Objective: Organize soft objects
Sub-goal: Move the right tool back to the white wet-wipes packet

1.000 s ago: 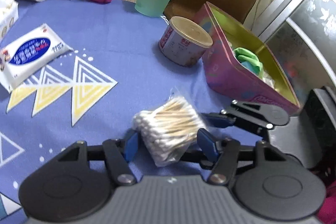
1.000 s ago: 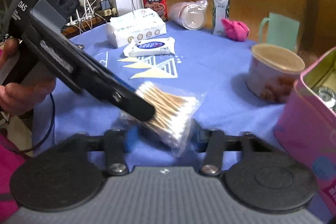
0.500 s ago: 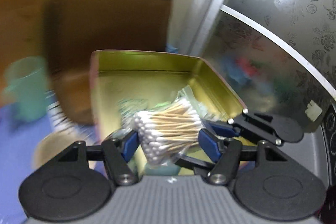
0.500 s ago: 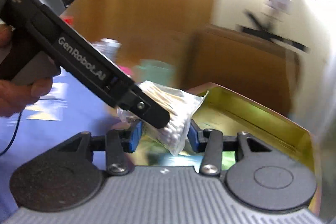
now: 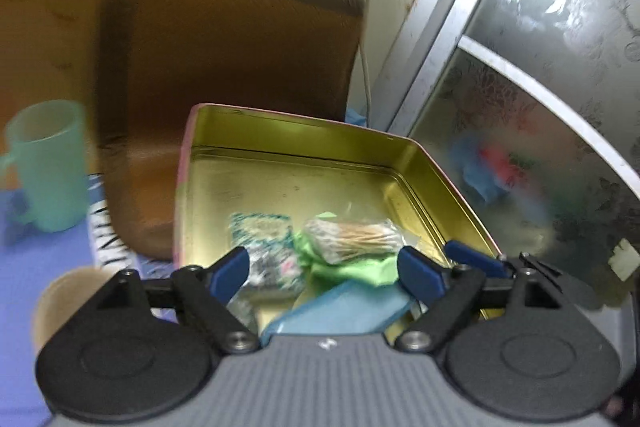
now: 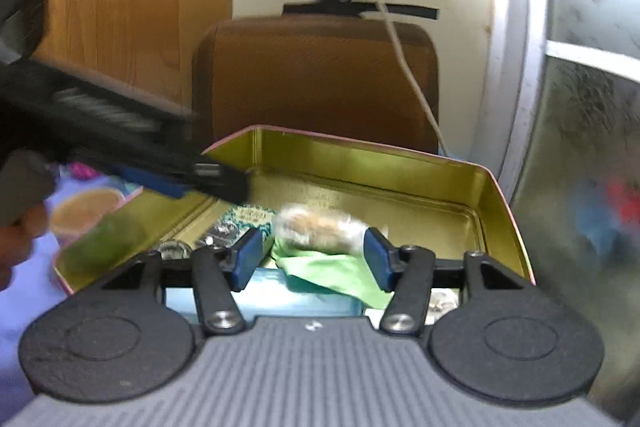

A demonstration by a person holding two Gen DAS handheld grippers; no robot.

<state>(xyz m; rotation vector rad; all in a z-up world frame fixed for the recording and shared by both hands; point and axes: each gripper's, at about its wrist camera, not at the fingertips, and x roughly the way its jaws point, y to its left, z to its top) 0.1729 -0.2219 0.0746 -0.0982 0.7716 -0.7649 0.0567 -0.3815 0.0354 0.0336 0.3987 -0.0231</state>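
- The swabs, a clear bag of cotton buds, are lying inside the tin on top of a green cloth, toward the tin's 6 o'clock end
- The left tongs are standing wide open with nothing between the blue pads; the bag is sitting beyond them, apart from both
- The right tongs are also gaping and gripping nothing, with the bag showing in the gap but blurred, so whether it is touching a pad is hard to tell
- At 9 o'clock of the swabs a patterned packet is resting on the tin floor, and a blue pack is lying nearest the tongs
- The drop looks done, so the step in hand is probably backing both tongs out: lifting straight up first is safest, keeping the pads spread so the crinkly bag is not snagged and dragged out
- The tin's thin wall is close to the left tongs in the right view, so clearing the rim before swinging sideways should avoid tipping it
- A teal mug is standing on the table at 9 o'clock of the tin, worth steering around
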